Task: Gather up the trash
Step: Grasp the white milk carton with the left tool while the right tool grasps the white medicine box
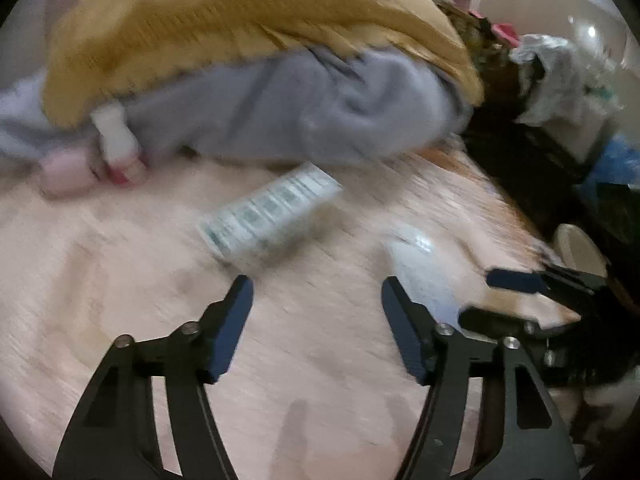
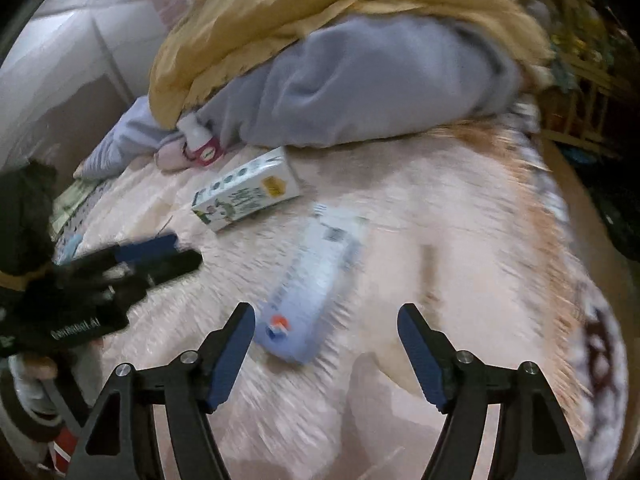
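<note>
The left gripper [image 1: 316, 292] hangs with jaws apart, the milk carton [image 1: 270, 214] just ahead of it on the bed [image 1: 120, 260]. The right gripper [image 2: 326, 320] is also apart, the flat blue wrapper [image 2: 316, 276] lying between its fingers, nearer the left one. The soft fluffy blanket may get pinched together with the thin wrapper, and the light carton may slide away.

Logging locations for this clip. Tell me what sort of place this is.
Probably a bedroom, on a bed: a soft pink blanket covers the surface, yellow and grey bedding is heaped behind it, and a drink carton and blue wrapper lie on top as trash.
</note>
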Available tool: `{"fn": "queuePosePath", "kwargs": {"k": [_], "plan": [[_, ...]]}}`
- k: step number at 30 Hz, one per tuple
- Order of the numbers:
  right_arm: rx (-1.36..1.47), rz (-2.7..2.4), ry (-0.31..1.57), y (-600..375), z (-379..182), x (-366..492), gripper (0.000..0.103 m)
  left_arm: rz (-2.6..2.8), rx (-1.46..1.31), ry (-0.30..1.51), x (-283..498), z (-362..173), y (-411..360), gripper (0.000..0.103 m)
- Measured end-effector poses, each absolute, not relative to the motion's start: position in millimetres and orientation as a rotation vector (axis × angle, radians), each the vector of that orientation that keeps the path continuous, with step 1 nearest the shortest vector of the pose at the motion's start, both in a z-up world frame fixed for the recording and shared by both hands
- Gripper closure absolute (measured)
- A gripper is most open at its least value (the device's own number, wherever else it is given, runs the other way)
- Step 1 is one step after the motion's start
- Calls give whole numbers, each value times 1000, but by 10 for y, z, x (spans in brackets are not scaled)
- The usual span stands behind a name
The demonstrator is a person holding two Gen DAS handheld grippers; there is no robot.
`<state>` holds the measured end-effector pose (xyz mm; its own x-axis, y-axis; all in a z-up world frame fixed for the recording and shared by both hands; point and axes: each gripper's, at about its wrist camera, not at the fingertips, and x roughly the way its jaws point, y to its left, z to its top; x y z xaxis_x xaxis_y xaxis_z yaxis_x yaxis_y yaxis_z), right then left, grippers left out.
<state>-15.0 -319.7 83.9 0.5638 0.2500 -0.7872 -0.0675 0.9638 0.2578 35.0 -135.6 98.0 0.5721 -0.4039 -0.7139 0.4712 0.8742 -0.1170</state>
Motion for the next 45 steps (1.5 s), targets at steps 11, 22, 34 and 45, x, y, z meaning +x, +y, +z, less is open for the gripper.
{"fn": "queuePosePath", "kwargs": {"k": [11, 22, 34, 45], "plan": [[118, 149, 1016, -2997, 510, 277, 46, -446, 373, 850, 1122, 595, -1575, 32], [101, 219, 994, -3210, 701, -173, 51, -492, 344, 922, 877, 611, -1786, 61], [154, 189, 940, -3397, 972, -1006, 51, -505, 203, 933, -279, 868, -1836, 64], [146, 173, 951, -3442, 982, -1317, 50, -531, 218, 972, -787, 799, -1948, 64]]}}
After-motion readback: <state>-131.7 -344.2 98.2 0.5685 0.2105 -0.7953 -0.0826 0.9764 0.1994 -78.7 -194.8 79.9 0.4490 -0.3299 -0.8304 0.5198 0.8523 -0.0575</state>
